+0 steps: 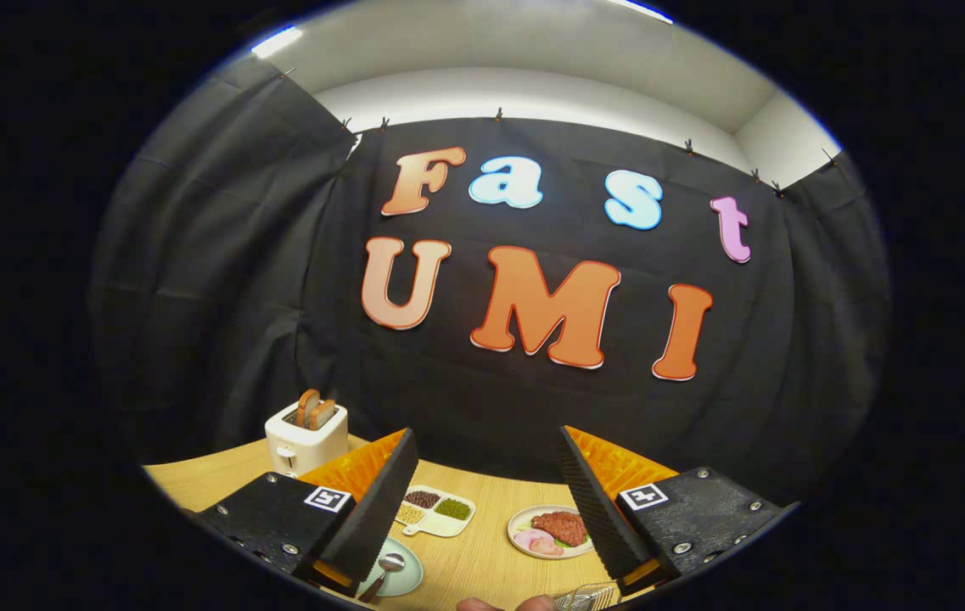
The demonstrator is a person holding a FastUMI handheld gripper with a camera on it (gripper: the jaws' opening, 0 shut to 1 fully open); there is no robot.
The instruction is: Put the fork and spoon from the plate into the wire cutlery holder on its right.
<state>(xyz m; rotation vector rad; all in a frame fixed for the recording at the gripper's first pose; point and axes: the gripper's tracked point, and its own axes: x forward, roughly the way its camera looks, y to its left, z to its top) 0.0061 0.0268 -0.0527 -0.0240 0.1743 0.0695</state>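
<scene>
We hold the tool (486,501) high above the table (482,552), its two fingers spread wide apart and gripping nothing, which suits an approach before any pick. Just below the left finger lies a pale green plate (404,575) with a spoon (387,567) resting on it, bowl toward the far side; we cannot make out the fork. Near the right finger, at the near edge of the table, sits part of the wire cutlery holder (588,596), with a person's fingertips (507,604) beside it. Beyond the fingers stand a divided dish (440,512) of beans and a plate of meat (552,530). Farther left, a white toaster (306,437) holds two slices of bread. We judge the pick has not begun; the tool must tip down toward the spoon.
</scene>
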